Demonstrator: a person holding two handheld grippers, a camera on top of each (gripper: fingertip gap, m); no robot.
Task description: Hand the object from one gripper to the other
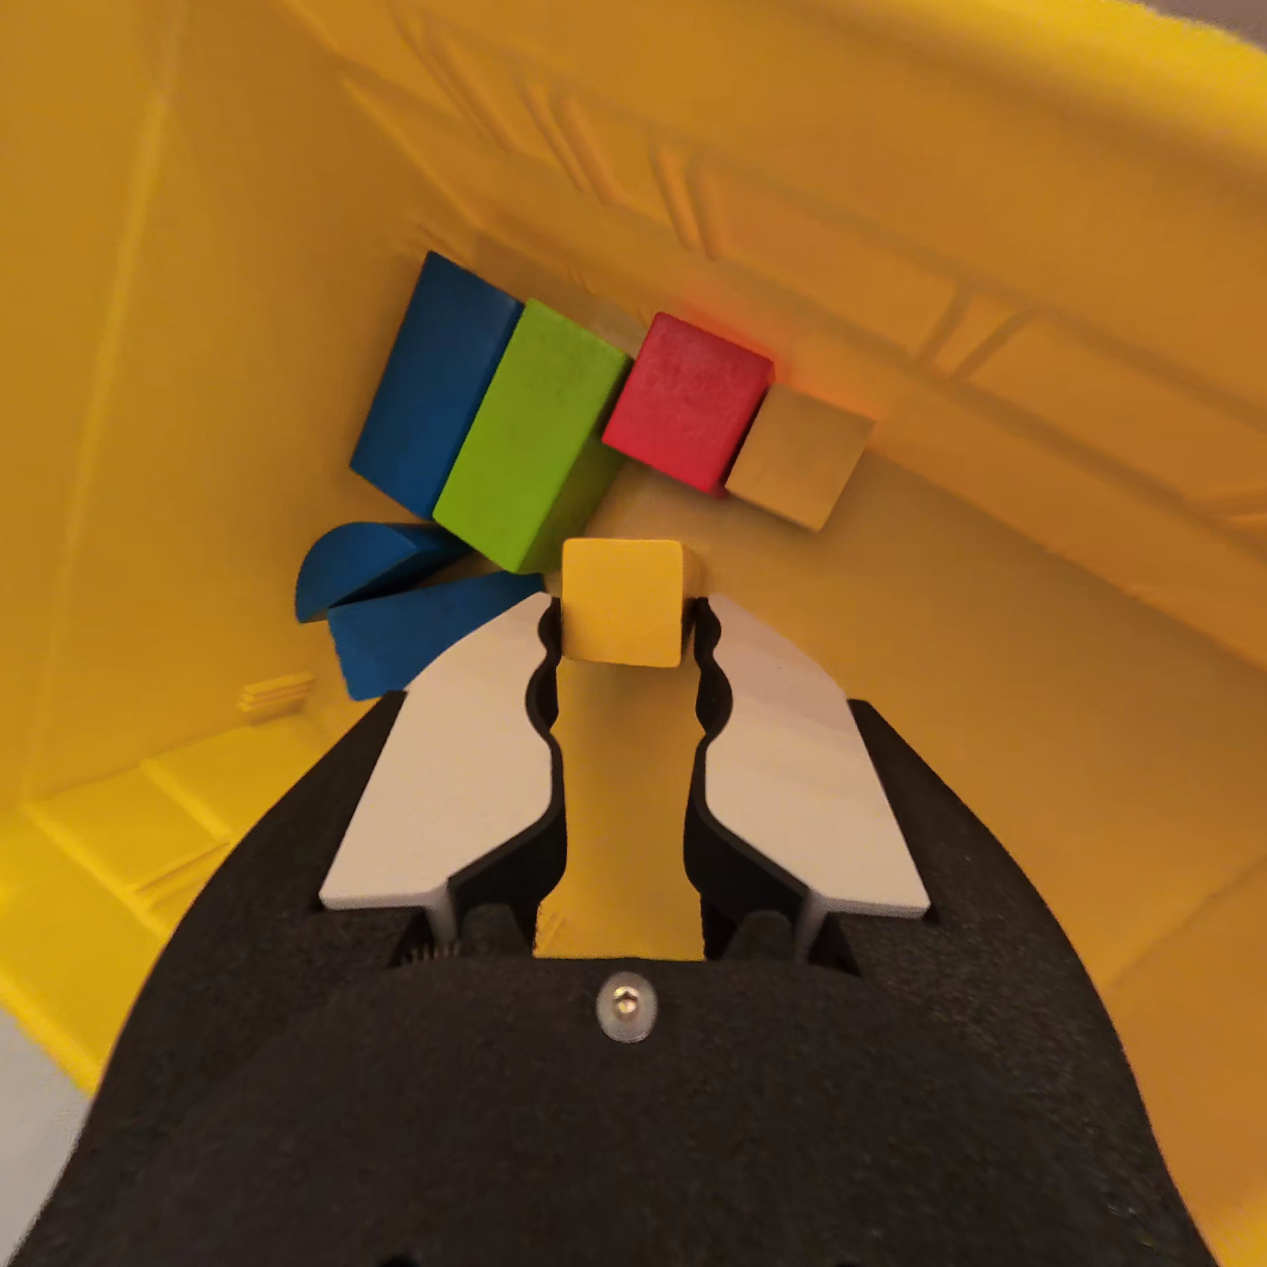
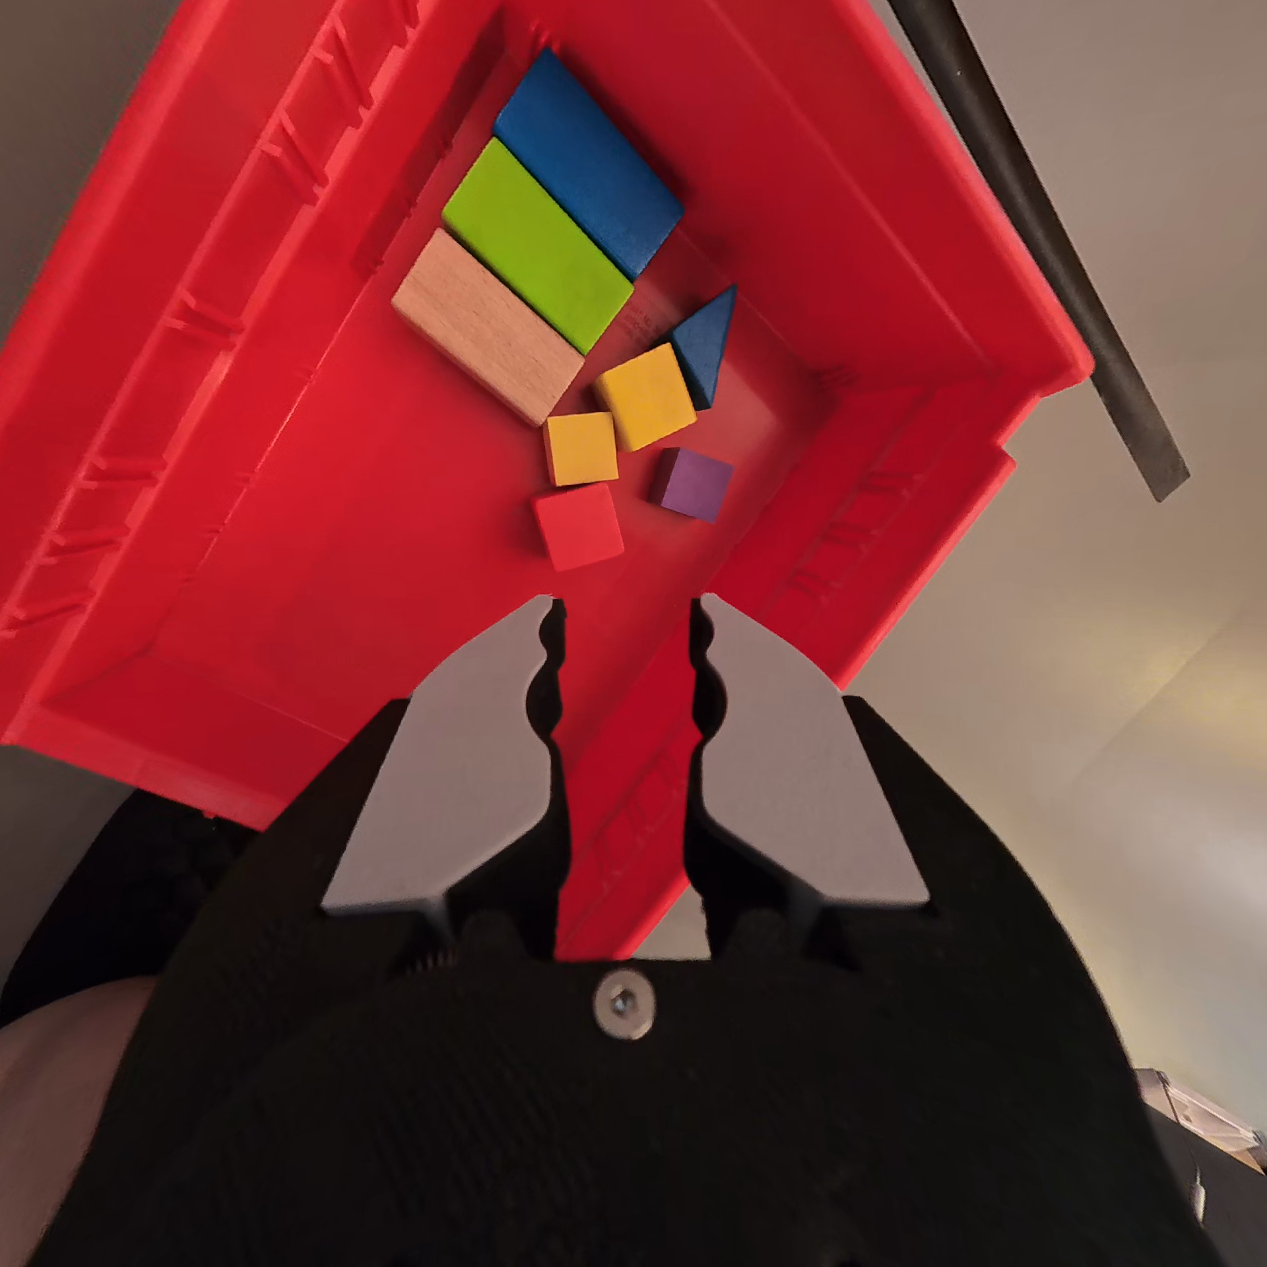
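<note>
— How far is the handover going?

— The left hand-held gripper [image 1: 622, 603] is clenching a yellow cube [image 1: 622, 602] inside the yellow bin [image 1: 171, 411]. The right hand-held gripper [image 2: 627, 603] is hovering released and empty over the red bin [image 2: 240, 445]. I judge the passing is not yet starting.

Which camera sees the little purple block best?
The right wrist view. The purple block lies in plain sight on the red bin's floor, ahead of the open right gripper. The left wrist view shows no purple block.
</note>
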